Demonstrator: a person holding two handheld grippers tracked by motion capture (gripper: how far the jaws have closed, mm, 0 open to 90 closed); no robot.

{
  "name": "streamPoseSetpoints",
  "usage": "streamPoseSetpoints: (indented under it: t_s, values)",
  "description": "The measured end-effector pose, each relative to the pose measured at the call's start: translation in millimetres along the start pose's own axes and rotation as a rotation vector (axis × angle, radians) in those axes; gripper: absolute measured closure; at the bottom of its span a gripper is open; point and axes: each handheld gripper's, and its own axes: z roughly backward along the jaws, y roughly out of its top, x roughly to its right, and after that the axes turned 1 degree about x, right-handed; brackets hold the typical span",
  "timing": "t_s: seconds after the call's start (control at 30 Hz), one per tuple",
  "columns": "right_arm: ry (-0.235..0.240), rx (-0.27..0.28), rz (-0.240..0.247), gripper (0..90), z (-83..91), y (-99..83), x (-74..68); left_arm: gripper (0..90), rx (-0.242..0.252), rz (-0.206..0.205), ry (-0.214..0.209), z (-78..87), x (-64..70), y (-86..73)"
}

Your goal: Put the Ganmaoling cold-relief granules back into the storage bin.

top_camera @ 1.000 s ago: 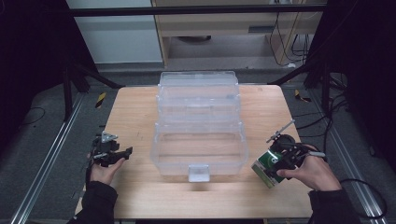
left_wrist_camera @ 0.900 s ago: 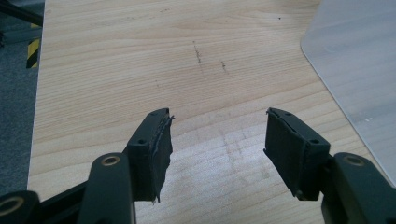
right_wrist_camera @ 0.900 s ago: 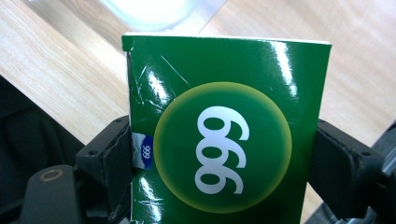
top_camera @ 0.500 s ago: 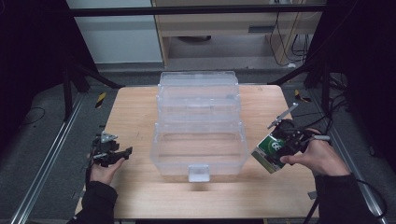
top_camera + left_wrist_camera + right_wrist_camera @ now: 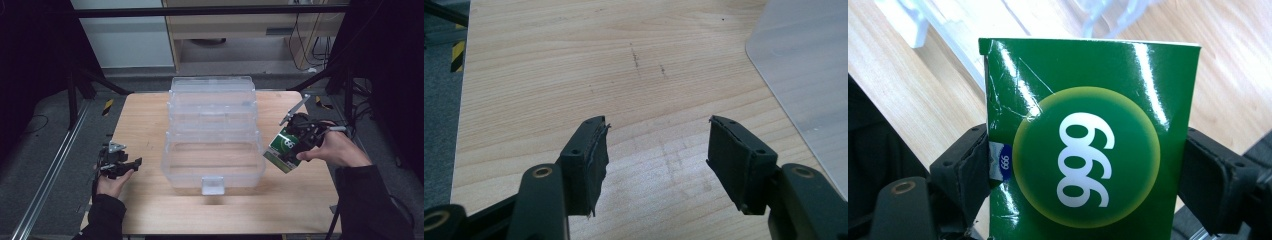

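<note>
From the high view, your right tool (image 5: pixel 295 142) pinches a green box (image 5: pixel 283 147) marked 999, lifted off the desk (image 5: pixel 150 120) just beside the right end of the clear plastic tiered case (image 5: pixel 212 135) that stands mid-desk with its tiers stepped open. Your left tool (image 5: pixel 117 165) sits near the desk's left edge, well apart from the case.

In the left gripper view, your left tool (image 5: pixel 656 150) is spread wide over bare wood, with the case's corner (image 5: pixel 809 70) at the right.

In the right gripper view, your right tool (image 5: pixel 1088 170) clamps the green box (image 5: pixel 1088 150) by its 2 sides.
</note>
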Motion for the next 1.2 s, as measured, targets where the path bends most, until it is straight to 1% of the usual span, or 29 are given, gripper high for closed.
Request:
streamPoseSetpoints:
  t_s: [0.03,0.07,0.1,0.13,0.17,0.2,0.27,0.3,0.33,0.37,0.4,0.43,0.5,0.53,0.6,0.67,0.8,0.87,0.97,1.0,1.03,1.07,1.1,1.13,1.2]
  values:
    - [0.003,0.002,0.013,17.3,0.1,2.1,-0.1,40.3,0.000,-0.001,0.000,-0.2,0.0,-0.1]
    - [0.016,0.009,0.047,17.3,0.6,8.6,-1.3,40.3,-0.001,0.000,0.000,-0.4,-0.2,-0.1]
    - [0.016,0.009,0.047,17.3,0.6,8.6,-1.3,40.3,-0.002,0.000,-0.001,-0.5,-0.3,-0.2]
    - [0.027,0.016,0.081,17.3,0.5,14.7,-1.6,40.3,-0.002,0.001,-0.001,-0.6,-0.4,-0.3]
    - [0.027,0.016,0.081,17.3,0.5,14.7,-1.6,40.3,-0.002,0.001,-0.001,-0.6,-0.4,-0.3]
    - [0.035,0.020,0.105,17.2,0.3,19.7,-2.2,40.3,-0.002,0.001,-0.002,-0.6,-0.4,-0.3]
    - [0.043,0.018,0.118,17.2,-0.2,25.6,-2.9,40.3,-0.002,0.000,-0.003,-0.6,-0.4,-0.3]
    - [0.043,0.018,0.118,17.2,-0.2,25.6,-2.9,40.3,-0.002,0.000,-0.003,-0.6,-0.4,-0.3]
    - [0.044,0.021,0.135,17.2,-1.4,31.5,-3.3,40.3,-0.002,0.000,-0.004,-0.6,-0.4,-0.3]
    - [0.044,0.021,0.135,17.2,-1.4,31.5,-3.3,40.3,-0.002,0.000,-0.005,-0.6,-0.4,-0.3]
    - [0.053,0.025,0.158,17.2,-3.2,36.1,-2.9,40.3,-0.002,-0.001,-0.006,-0.7,-0.2,-0.3]
    - [0.060,0.026,0.169,17.1,-4.1,37.7,-2.6,40.3,-0.002,-0.001,-0.006,-0.7,-0.1,-0.3]
    - [0.068,0.026,0.177,17.1,-5.5,40.3,-3.3,40.3,-0.001,-0.002,-0.005,-0.5,-0.1,-0.2]
    - [0.078,0.025,0.203,17.2,-7.7,44.5,-4.0,40.3,0.000,-0.001,-0.005,-0.3,-0.4,-0.1]
    - [0.080,0.020,0.210,17.2,-8.3,46.0,-4.7,40.3,-0.001,-0.001,-0.005,-0.3,-0.6,-0.2]
    - [0.086,0.016,0.236,17.2,-10.5,51.0,-7.1,40.3,-0.001,-0.001,-0.005,-0.3,-0.7,-0.1]
    - [0.113,0.030,0.272,17.2,-13.0,59.0,-9.6,40.3,0.000,-0.002,-0.007,-0.4,-0.3,-0.1]
    - [0.125,0.034,0.280,17.1,-13.9,62.8,-10.7,40.3,0.000,-0.003,-0.006,-0.5,0.0,-0.1]
    - [0.136,0.034,0.324,17.2,-17.2,67.9,-12.4,40.3,0.000,-0.003,-0.008,-0.6,-0.2,-0.1]
    - [0.143,0.031,0.351,17.2,-20.2,70.7,-14.0,40.3,0.000,-0.003,-0.008,-0.6,-0.4,-0.1]
    - [0.143,0.031,0.351,17.2,-20.2,70.7,-14.0,40.3,0.000,-0.003,-0.008,-0.6,-0.4,-0.1]
    - [0.150,0.029,0.376,17.1,-23.5,73.2,-16.6,40.3,0.000,-0.003,-0.009,-0.5,-0.5,-0.1]
    - [0.156,0.027,0.390,17.1,-24.8,74.2,-17.1,40.3,0.000,-0.002,-0.009,-0.5,-0.7,-0.1]
    - [0.156,0.027,0.390,17.1,-24.8,74.2,-17.1,40.3,0.000,-0.002,-0.009,-0.5,-0.7,-0.1]
    - [0.162,0.025,0.407,17.1,-28.2,76.2,-19.5,40.3,0.000,-0.003,-0.009,-0.4,-0.7,-0.1]
